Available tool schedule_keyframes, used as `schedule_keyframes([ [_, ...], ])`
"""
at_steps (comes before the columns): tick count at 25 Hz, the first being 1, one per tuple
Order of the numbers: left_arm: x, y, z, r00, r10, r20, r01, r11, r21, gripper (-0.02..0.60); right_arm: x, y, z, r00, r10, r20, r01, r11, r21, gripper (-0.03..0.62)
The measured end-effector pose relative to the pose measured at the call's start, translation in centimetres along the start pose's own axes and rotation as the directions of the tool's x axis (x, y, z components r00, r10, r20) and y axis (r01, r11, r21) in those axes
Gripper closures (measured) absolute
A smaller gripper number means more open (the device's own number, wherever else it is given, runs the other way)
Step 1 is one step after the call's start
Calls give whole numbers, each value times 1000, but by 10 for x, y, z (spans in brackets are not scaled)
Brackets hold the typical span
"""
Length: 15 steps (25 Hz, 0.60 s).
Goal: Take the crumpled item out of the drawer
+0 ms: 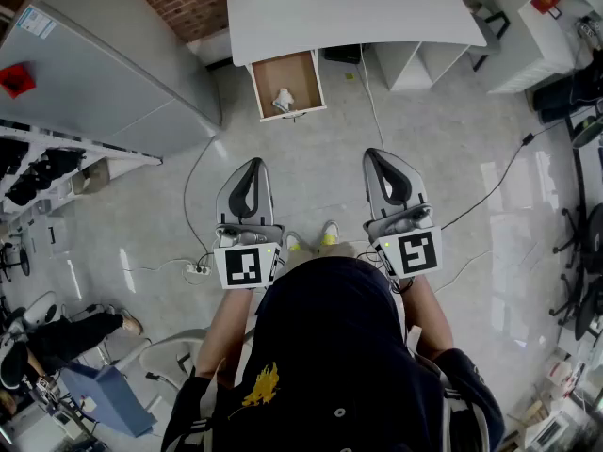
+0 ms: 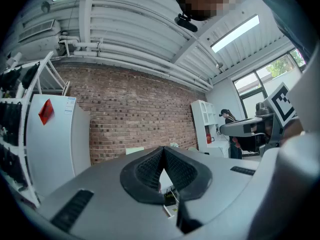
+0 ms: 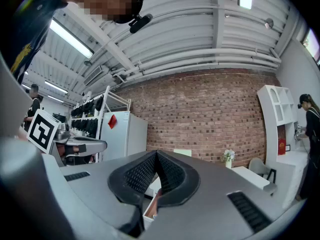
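While both pairs of tongs are held level above the floor (image 1: 316,172) in the middle of the head view, the crumpled item (image 1: 285,99) lies well apart from them, in the open drawer (image 1: 300,72) at the upper centre of the frame. It is white and rests toward the drawer's front edge, but it is too small to tell what it is made of. The drawer hangs out from under the white bench (image 1: 358,12), whose far side is cut off by the top edge.

The left tongs (image 1: 252,164) are closed with nothing between them: in the left gripper view the two ribbed pads of the left tongs (image 2: 163,149) meet at their tips. The right tongs (image 1: 375,154) are likewise closed and empty, with the pads of the right tongs (image 3: 156,153) pressed together in the right gripper view. There only a sliver of the drawer (image 3: 149,207) shows beneath the jaws, and the item is hidden. Below the left jaws some small dark and white bits appear, too cramped to identify.

The person's dark top (image 1: 330,347) fills the lower centre of the head view and covers the hands that hold the handles.
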<state>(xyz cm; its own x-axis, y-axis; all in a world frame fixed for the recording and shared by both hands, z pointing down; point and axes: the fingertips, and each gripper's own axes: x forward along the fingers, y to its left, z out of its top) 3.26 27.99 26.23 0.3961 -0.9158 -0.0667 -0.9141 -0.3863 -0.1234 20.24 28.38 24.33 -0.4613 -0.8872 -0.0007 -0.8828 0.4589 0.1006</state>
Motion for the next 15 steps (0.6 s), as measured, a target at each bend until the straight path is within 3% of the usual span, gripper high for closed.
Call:
schedule_keyframes([
  [3, -5, 16, 9, 1000, 13, -3, -13, 999, -46, 565, 13, 19, 6, 1000, 3, 14, -3, 1000, -1, 568],
  [8, -10, 34, 11, 1000, 16, -1, -16, 999, -34, 565, 32, 38, 11, 999, 21, 25, -21, 1000, -8, 568],
  [15, 7, 39, 10, 999, 29, -12, -30, 999, -46, 565, 37, 20, 12, 999, 18, 43, -19, 1000, 17, 568],
])
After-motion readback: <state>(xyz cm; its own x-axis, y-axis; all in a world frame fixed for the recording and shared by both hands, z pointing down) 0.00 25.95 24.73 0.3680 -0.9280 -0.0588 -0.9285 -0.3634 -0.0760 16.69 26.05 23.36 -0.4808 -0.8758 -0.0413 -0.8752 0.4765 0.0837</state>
